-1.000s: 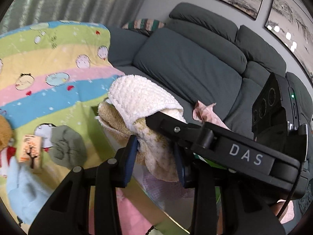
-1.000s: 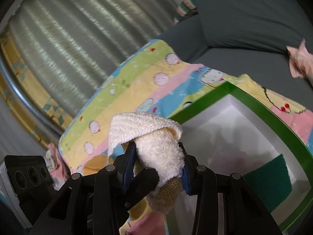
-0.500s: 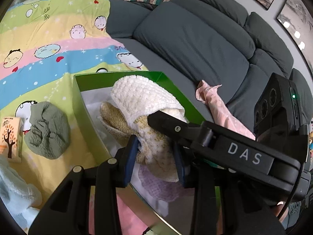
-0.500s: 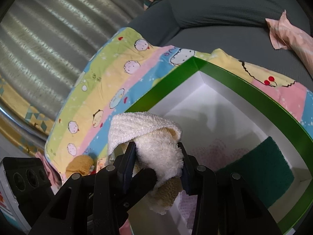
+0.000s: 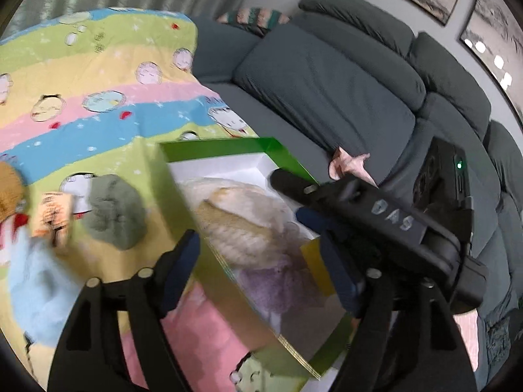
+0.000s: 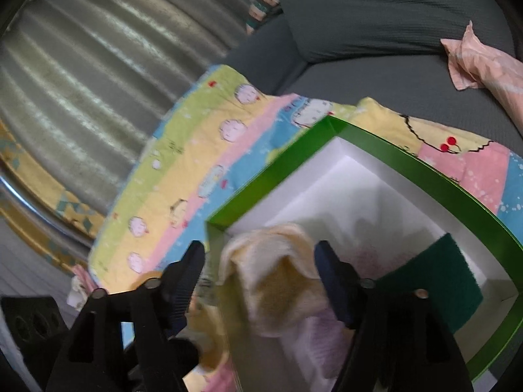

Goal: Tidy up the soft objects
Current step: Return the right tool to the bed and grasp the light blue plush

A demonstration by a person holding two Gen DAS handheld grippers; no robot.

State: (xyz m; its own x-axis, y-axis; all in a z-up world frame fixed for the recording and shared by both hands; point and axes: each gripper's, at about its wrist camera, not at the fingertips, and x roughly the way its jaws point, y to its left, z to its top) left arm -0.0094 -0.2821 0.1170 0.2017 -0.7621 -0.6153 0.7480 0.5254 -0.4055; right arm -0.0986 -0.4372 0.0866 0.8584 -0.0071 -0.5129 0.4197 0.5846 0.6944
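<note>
A cream and tan towel (image 5: 242, 219) lies loose in the green box (image 5: 215, 145) with a white inside. It also shows in the right wrist view (image 6: 278, 281), between my spread fingers. My left gripper (image 5: 261, 261) is open above the box. My right gripper (image 6: 261, 277) is open, and its body crosses the left wrist view (image 5: 376, 209). A lilac cloth (image 5: 274, 287) and a dark green cloth (image 6: 434, 277) lie in the box too. The green box also shows in the right wrist view (image 6: 425, 166).
On the striped cartoon blanket (image 5: 98, 98) lie a grey-green cloth (image 5: 112, 210), a small carton (image 5: 54, 212), a pale blue cloth (image 5: 36, 281) and a brown plush (image 5: 9, 189). A pink cloth (image 5: 351, 163) lies on the grey sofa (image 5: 327, 81).
Both grippers have opened and let go of the cream towel, which has dropped into the green box. The views are blurred by motion.
</note>
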